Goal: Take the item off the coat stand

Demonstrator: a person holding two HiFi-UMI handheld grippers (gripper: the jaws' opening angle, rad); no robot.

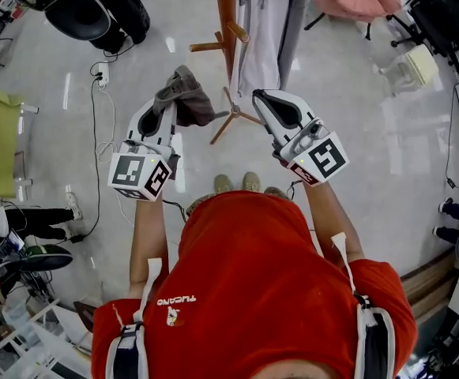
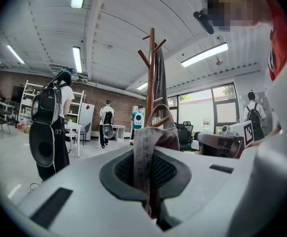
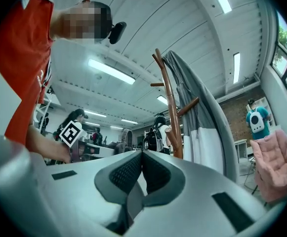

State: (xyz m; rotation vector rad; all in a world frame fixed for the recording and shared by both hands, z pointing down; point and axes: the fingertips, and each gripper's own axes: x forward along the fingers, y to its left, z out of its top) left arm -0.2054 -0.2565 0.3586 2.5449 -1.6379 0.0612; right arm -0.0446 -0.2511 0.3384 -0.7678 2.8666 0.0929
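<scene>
Left gripper [image 1: 168, 107]: clamped on a limp grey-brown cloth [image 1: 188, 95], one fold pinched between its dark ribbed pads [image 2: 165, 173]. The cloth is clear of the wooden coat stand [image 1: 226, 22], just left of its pole. Right gripper [image 1: 262, 97]: jaws pressed together, nothing between them. Just beyond it, a grey-and-white garment [image 1: 270, 30] hangs on the stand. Glossy pale floor [image 1: 348, 133] below.

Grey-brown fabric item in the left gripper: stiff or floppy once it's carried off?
Likely floppy: the fabric item bunches and folds over past the left gripper. Probably light, since one thin pinched fold carries it. It may swing, as most of it sits outside the jaws.
</scene>
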